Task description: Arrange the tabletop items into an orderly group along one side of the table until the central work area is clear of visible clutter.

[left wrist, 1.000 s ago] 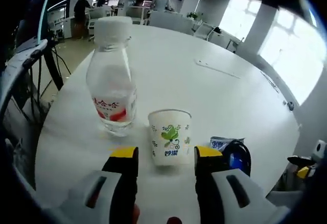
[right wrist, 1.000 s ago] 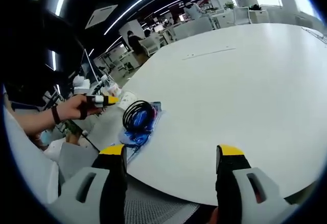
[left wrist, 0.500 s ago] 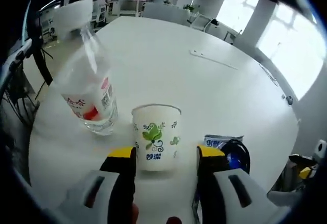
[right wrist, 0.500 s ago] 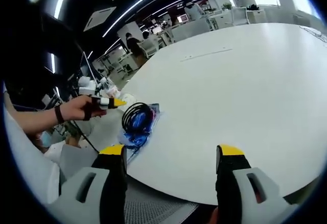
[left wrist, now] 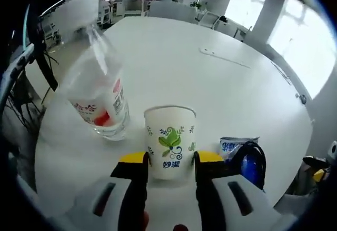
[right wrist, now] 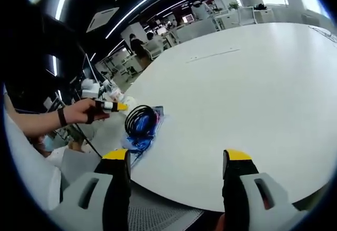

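A white paper cup (left wrist: 169, 140) with a green leaf print stands on the round white table (left wrist: 226, 89), and my left gripper (left wrist: 171, 160) is shut on its lower sides. Just left of it is a clear water bottle (left wrist: 100, 97) with a red-and-white label and white cap, leaning in this view. To the right lies a blue packet with a coiled black cable (left wrist: 246, 156). In the right gripper view the same coil (right wrist: 141, 122) lies near the table edge, and a hand holds the left gripper (right wrist: 111, 105) by the cup (right wrist: 130, 102). My right gripper (right wrist: 176, 160) is open over bare table.
A thin strip (left wrist: 224, 58) lies farther out on the white table (right wrist: 253, 78). The table edge runs close under my right jaws. Chairs, desks and people stand in the office beyond; a black stand (left wrist: 50, 65) is off the table's left side.
My left jaws have drawn in against the cup's sides, and that view has shifted slightly. The right gripper has stayed still and open.
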`<action>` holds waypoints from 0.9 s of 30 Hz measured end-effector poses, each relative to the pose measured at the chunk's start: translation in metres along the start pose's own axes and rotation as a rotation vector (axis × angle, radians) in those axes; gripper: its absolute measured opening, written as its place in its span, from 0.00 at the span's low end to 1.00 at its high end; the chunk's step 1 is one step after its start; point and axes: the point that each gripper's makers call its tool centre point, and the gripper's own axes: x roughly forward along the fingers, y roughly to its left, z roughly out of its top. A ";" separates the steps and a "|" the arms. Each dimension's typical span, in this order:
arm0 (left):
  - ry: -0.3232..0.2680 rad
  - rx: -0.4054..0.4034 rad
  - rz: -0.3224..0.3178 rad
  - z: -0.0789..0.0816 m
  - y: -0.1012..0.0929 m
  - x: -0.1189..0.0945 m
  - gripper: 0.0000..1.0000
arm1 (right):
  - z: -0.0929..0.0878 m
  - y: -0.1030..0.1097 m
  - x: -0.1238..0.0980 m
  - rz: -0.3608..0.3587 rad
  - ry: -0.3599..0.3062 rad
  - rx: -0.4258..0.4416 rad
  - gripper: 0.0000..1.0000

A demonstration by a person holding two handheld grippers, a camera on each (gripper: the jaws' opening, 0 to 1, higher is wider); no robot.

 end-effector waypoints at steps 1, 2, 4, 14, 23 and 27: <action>-0.001 0.002 0.000 -0.001 0.000 -0.002 0.34 | 0.000 -0.001 0.000 0.001 0.001 0.000 0.71; -0.003 0.002 0.001 -0.002 0.001 -0.003 0.34 | 0.000 0.000 0.001 0.003 0.001 -0.002 0.71; -0.009 0.005 -0.002 -0.005 0.002 -0.008 0.34 | 0.000 0.000 0.001 0.006 0.001 -0.001 0.71; -0.053 0.009 -0.013 -0.021 0.003 -0.034 0.34 | 0.000 0.014 0.013 0.045 0.012 -0.018 0.71; -0.098 0.018 -0.028 -0.026 0.001 -0.056 0.34 | 0.003 0.025 0.021 0.082 0.028 -0.044 0.70; -0.110 0.042 -0.035 -0.029 -0.003 -0.065 0.34 | 0.003 0.030 0.025 0.103 0.038 -0.054 0.70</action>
